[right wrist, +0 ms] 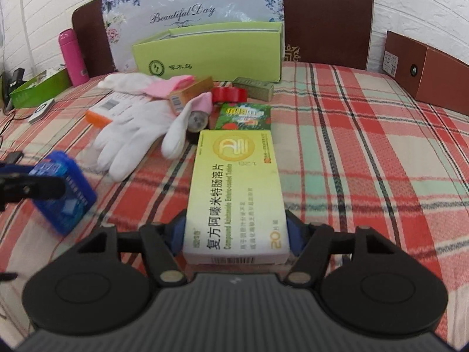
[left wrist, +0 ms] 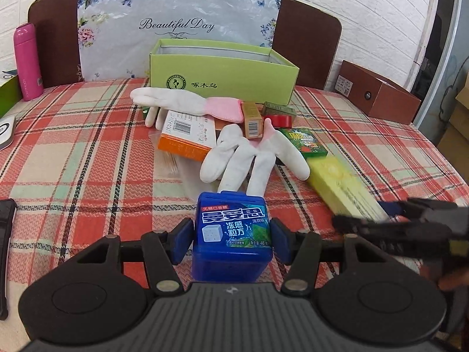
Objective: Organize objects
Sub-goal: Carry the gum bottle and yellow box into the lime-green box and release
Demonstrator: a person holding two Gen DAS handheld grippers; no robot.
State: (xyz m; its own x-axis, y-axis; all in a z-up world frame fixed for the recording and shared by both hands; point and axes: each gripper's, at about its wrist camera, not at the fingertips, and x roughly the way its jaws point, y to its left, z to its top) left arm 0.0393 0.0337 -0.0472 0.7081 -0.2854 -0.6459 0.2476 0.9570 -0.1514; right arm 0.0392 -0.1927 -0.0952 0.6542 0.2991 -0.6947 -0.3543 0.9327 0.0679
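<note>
The left gripper's point(left wrist: 231, 236) fingers point(left wrist: 184, 240) clamp a blue gum box point(left wrist: 231, 234); the right gripper's point(right wrist: 236, 236) pads pinch a yellow pill box point(right wrist: 234, 193) by its near end. Beyond both, gloves point(left wrist: 252, 158) and small boxes lie heaped before the open green box point(left wrist: 222, 70), likely their destination.

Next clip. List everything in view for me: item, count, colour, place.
gum box: 1, blue, between left jaws
tablet box: 1, yellow, between right jaws
gloves: 2, white with pink cuffs, mid-cloth pile
open box: 1, lime green, behind pile
small cartons: several, orange, tan, green, in pile
tape roll: 1, red, in pile
flask: 1, pink, far left
brown box: 1, far right
tablecloth: 1, red plaid
left gripper: 1, black
right gripper: 1, black
</note>
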